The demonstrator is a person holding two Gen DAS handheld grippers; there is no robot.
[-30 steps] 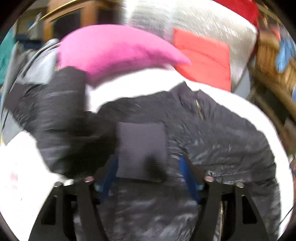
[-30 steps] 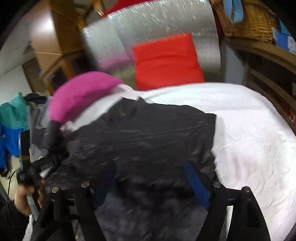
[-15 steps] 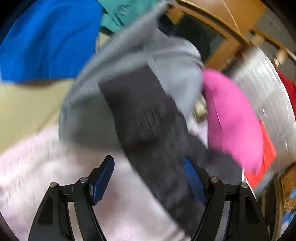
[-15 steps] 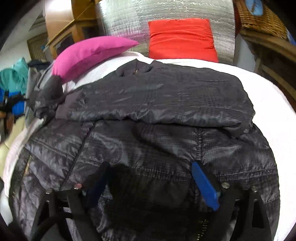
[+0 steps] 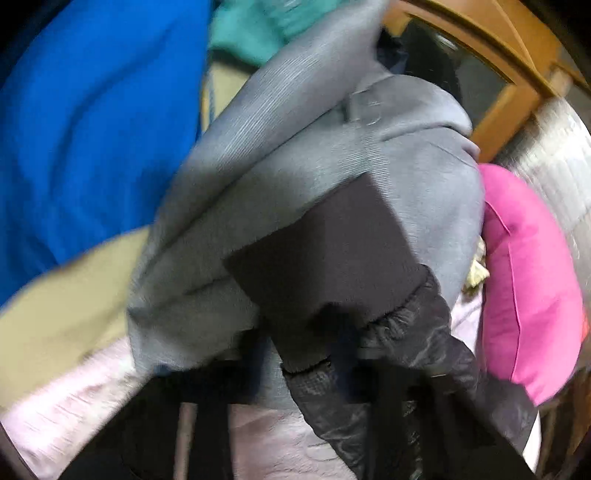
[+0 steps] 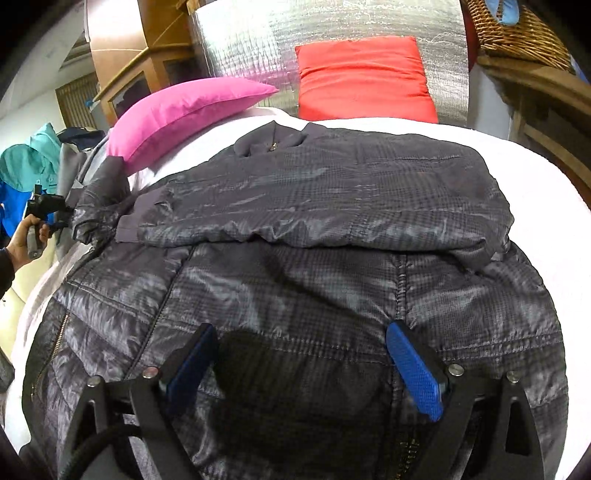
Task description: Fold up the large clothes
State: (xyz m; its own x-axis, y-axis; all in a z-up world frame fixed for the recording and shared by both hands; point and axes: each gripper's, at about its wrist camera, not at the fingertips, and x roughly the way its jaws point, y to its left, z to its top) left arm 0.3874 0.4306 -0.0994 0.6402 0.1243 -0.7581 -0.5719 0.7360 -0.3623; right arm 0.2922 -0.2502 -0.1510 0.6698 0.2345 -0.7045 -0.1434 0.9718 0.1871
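Observation:
A large dark grey quilted jacket [image 6: 332, 229] lies spread on the white bed [image 6: 535, 192], one sleeve folded across its chest. My right gripper [image 6: 301, 354] hovers open just over the jacket's lower part, blue pads [image 6: 413, 365] apart, holding nothing. My left gripper [image 5: 317, 354] is at the bed's left edge, shut on the cuff of the jacket's other sleeve [image 5: 332, 266]; its fingers are mostly hidden by the cloth. The left gripper also shows small in the right wrist view [image 6: 61, 218], held by a hand at the sleeve end.
A pink pillow [image 6: 177, 110] and a red pillow [image 6: 362, 77] lean at the head of the bed against a silver foil panel [image 6: 258, 48]. Grey [image 5: 295, 155], blue [image 5: 81, 122] and teal [image 5: 251, 33] clothes hang left. A wicker basket [image 6: 517, 29] stands right.
My left gripper has closed on the sleeve cuff, where half a second ago its jaws stood open around it. My right gripper stays open and has drawn back slightly over the jacket's lower part.

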